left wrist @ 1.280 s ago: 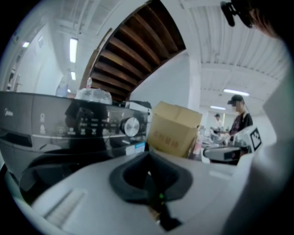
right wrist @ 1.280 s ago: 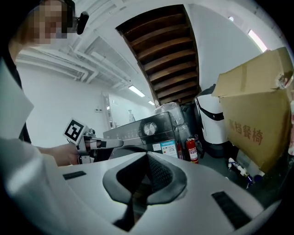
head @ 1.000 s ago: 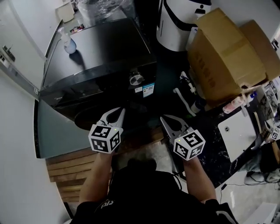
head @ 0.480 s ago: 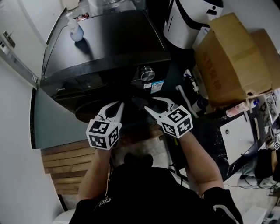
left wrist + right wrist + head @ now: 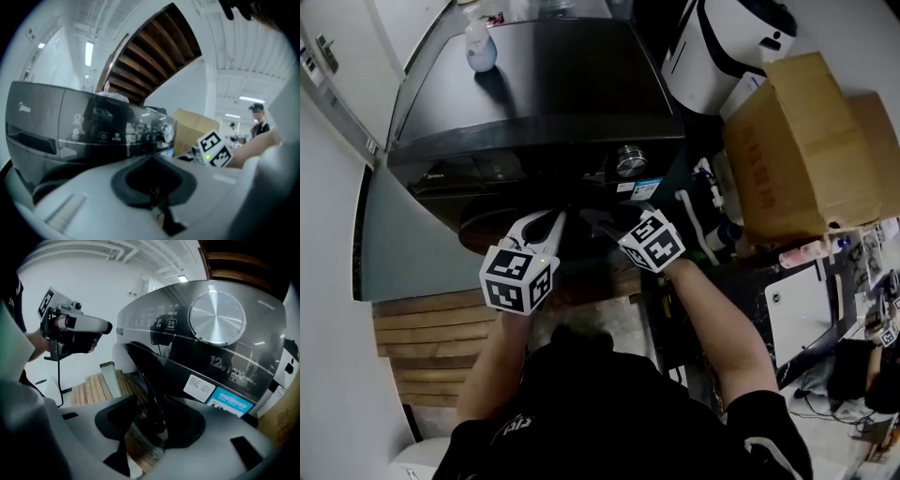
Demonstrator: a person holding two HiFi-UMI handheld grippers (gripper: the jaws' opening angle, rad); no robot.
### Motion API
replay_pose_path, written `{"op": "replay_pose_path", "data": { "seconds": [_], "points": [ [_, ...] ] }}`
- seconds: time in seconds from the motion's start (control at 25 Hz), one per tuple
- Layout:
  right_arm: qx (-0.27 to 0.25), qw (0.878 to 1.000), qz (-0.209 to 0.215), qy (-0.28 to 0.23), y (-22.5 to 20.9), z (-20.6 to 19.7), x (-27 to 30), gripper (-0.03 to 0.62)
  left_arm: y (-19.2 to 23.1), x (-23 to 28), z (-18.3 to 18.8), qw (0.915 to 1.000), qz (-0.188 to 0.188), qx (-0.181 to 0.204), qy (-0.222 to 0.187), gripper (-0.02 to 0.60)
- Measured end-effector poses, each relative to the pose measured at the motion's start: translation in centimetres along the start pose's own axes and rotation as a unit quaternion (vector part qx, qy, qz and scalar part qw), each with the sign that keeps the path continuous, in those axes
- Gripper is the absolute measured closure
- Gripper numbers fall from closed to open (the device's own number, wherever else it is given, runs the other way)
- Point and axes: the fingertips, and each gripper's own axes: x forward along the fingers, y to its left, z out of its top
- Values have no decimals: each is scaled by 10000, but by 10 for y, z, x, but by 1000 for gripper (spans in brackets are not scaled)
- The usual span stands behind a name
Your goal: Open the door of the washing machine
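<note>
Head view, one washing machine (image 5: 534,84), two boxes (image 5: 787,141), left tongs (image 5: 553,221), right tongs (image 5: 596,223)

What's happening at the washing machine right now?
Left gripper shut, empty, hovering at the washing machine. Right gripper jaws have just been opening, rim of the door between them, unclamped. The door looks closed. Nothing seen blocking it.
</note>
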Motion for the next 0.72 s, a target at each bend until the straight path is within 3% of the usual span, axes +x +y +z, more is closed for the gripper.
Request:
{"op": "replay_pose_path", "data": {
  "seconds": [0.6,0.72],
  "points": [
    [-875,9929,-58,798,-3,-19,37,398,20,-10,0,9998,140,-136,-34,572],
    [-995,9911,-169,873,-6,-19,38,427,21,-15,-4,9998,138,-157,1,574]
  ]
}}
